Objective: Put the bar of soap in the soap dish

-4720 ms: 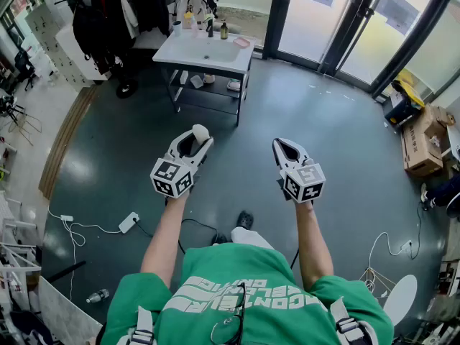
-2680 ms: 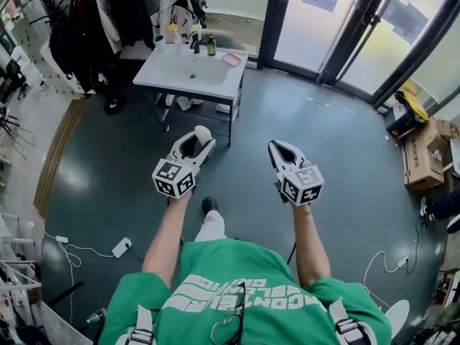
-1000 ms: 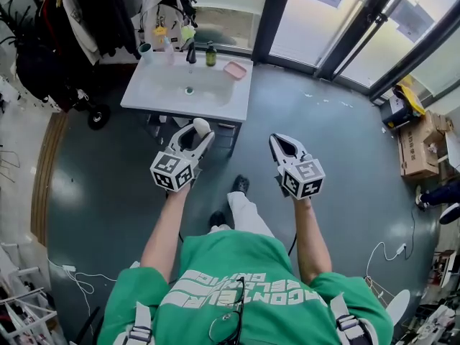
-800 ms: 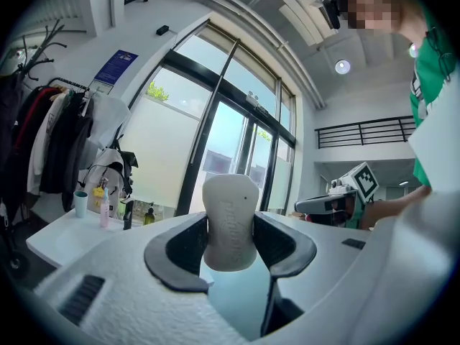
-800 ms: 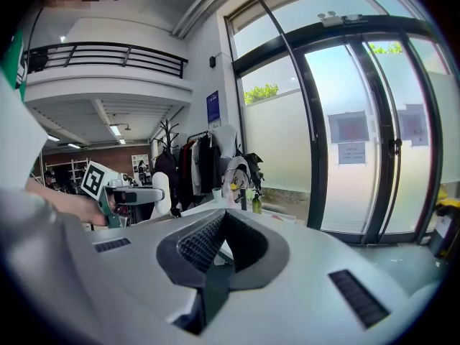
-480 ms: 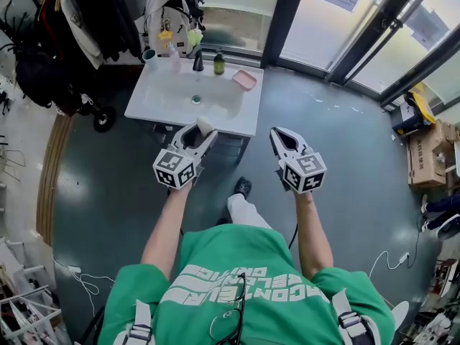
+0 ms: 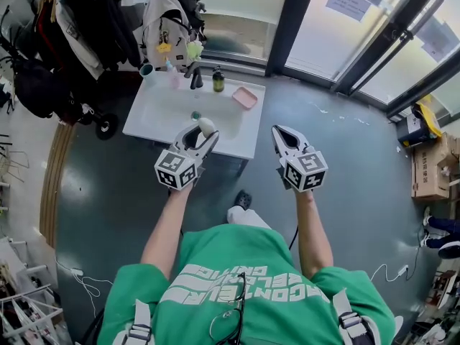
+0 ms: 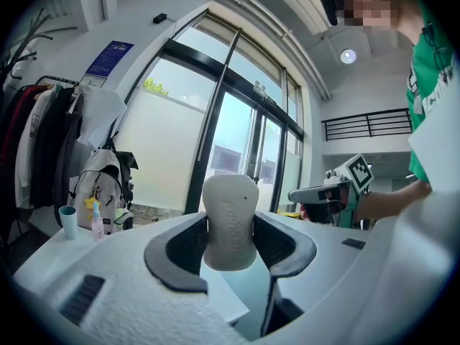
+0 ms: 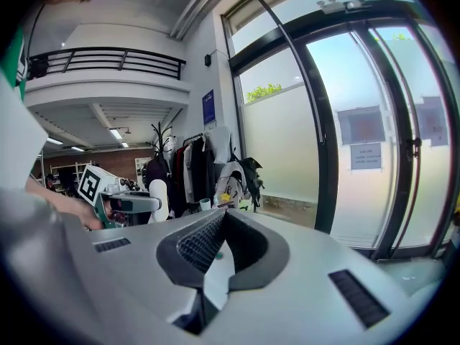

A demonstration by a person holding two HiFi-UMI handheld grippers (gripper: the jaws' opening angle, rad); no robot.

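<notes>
Left gripper (image 7: pixel 203 134): clamped on the bar of soap (image 8: pixel 230 221), pale and rounded, gripped upright between both jaws with its top standing proud of them. Right gripper (image 7: pixel 282 132): jaws brought together at the tips, with nothing gripped. In the head view, overlaps the near edge of the white washbasin (image 7: pixel 154 117) on the soap side; sits level with it and off the basin's right side on the other. Pink soap dish (image 7: pixel 245 98): located on the far right corner of the washbasin, well apart from the soap; contents not discernible. Teal cup (image 7: pixel 146 70): upright at the far left corner, just beside a pink bottle (image 7: pixel 172 77); contents not visible. Dark pump bottle (image 7: pixel 218 81): upright on the back edge, next to the black tap (image 7: pixel 195 77). Cardboard box (image 7: pixel 430 175): on the floor at the right edge, contents not discernible. White lettering on the green shirt (image 7: pixel 237 286): not legible from this angle. Notices on the glass door (image 7: pixel 348 2): print too small to read.
</notes>
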